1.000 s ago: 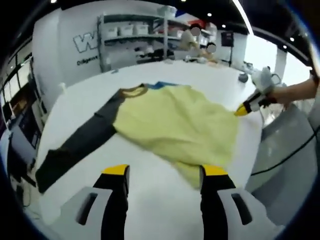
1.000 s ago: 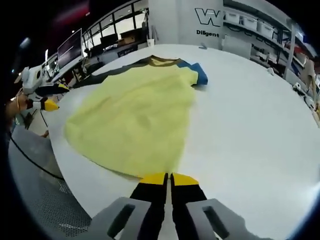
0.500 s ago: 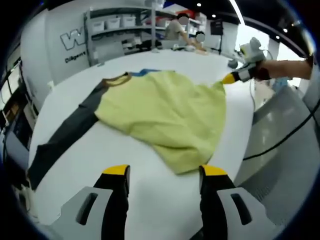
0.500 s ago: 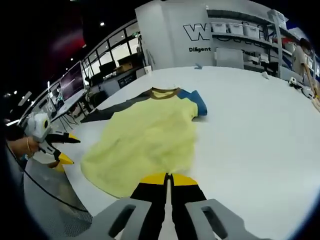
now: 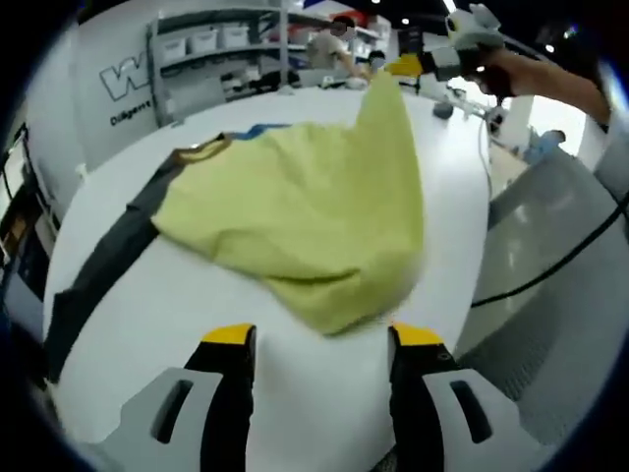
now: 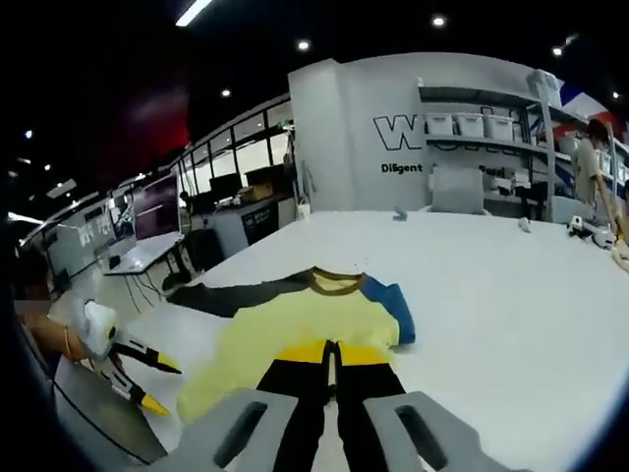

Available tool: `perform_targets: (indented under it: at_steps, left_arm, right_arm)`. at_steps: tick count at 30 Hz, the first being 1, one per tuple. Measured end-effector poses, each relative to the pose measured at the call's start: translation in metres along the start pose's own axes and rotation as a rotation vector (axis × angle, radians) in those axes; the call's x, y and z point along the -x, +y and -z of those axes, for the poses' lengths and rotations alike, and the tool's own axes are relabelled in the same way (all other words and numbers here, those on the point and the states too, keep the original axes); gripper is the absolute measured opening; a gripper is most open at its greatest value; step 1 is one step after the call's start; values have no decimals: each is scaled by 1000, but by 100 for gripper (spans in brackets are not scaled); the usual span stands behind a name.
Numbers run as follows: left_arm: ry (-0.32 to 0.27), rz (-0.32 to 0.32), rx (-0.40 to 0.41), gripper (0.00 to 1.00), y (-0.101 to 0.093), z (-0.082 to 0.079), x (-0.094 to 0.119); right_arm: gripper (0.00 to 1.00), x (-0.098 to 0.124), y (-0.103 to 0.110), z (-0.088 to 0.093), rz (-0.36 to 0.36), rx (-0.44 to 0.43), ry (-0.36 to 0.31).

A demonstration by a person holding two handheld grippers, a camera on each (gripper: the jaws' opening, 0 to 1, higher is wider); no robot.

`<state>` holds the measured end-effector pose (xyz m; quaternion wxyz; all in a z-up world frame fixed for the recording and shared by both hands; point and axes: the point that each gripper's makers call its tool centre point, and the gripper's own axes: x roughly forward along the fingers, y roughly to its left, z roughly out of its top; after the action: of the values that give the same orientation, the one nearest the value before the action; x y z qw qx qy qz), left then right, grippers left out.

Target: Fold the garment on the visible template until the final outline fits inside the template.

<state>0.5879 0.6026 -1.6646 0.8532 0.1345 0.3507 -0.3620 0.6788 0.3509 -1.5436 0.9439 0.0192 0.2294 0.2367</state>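
- Yellow cloth makes up the body of the long-sleeved shirt (image 5: 295, 211), which lies on the white table (image 5: 177, 324) in the left gripper view, its dark grey sleeve (image 5: 103, 265) stretched out toward the left edge.
- At the neck sit a brown collar (image 5: 201, 150) and, just beside it, a strip of blue fabric (image 5: 257, 129).
- The left gripper (image 5: 319, 339) hangs low over the table with its jaws spread wide, gripping nothing; the shirt's near hem lies between the yellow tips.
- At upper right in that view, the right gripper (image 5: 408, 67) pinches a hem corner and lifts it well above the table, so the cloth rises in a peak.
- In the right gripper view, the right gripper (image 6: 331, 346) has its jaws pressed together on the yellow hem, with the shirt (image 6: 295, 329) spread beyond.
- The left gripper (image 6: 162, 385) shows at lower left there, open, near the table edge.
- Shelving with bins (image 6: 482, 128) stands against the far wall.
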Motion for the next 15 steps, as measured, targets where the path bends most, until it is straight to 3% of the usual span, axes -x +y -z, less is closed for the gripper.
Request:
perform_targets:
  at_steps: [2, 8, 11, 15]
  left_arm:
    - [15, 0, -4, 50, -6, 0, -6]
    - [51, 1, -63, 48, -9, 0, -9]
    - [49, -1, -74, 48, -10, -3, -11]
    - [40, 16, -63, 47, -13, -11, -15]
  right_arm:
    - [0, -1, 1, -14, 3, 8, -33]
    - [0, -1, 5, -36, 0, 15, -83]
    - [0, -2, 5, -44, -5, 24, -109]
    - [0, 1, 10, -70, -15, 35, -156]
